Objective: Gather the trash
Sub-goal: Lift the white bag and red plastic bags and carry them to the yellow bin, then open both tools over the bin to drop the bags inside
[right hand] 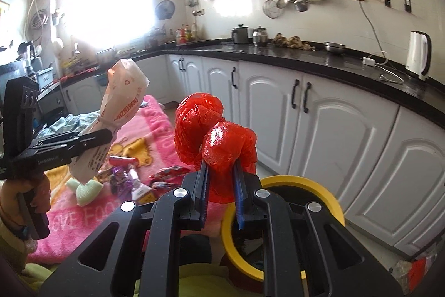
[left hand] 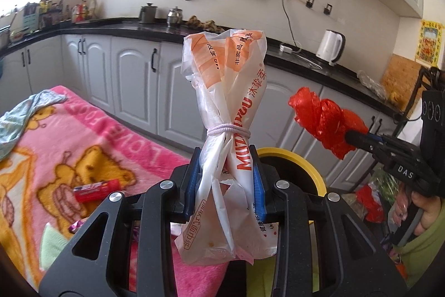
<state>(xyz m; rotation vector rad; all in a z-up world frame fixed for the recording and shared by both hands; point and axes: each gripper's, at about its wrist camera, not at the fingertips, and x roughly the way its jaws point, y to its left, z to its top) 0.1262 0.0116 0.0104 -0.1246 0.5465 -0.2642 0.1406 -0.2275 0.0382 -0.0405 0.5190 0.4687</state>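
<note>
Left gripper (left hand: 225, 180): jaws pinching tied white-and-orange plastic bag (left hand: 225, 91), frame centre. Right gripper (right hand: 220, 189): jaws pinching crumpled red plastic bag (right hand: 214, 135). Yellow-rimmed bin (right hand: 319, 185), lower right.

My right gripper (right hand: 219, 171) is clamping a knotted red plastic bag (right hand: 214, 135), which is bulging up above my blue pads (right hand: 238, 194). Just below it, a yellow-rimmed bin (right hand: 314, 185) is standing open. At my left, my left gripper (right hand: 103, 135) is pinching a white and orange bag (right hand: 122, 102) tied with a band. Wrappers (right hand: 130, 174) are lying scattered on the pink blanket (right hand: 83, 216).
</note>
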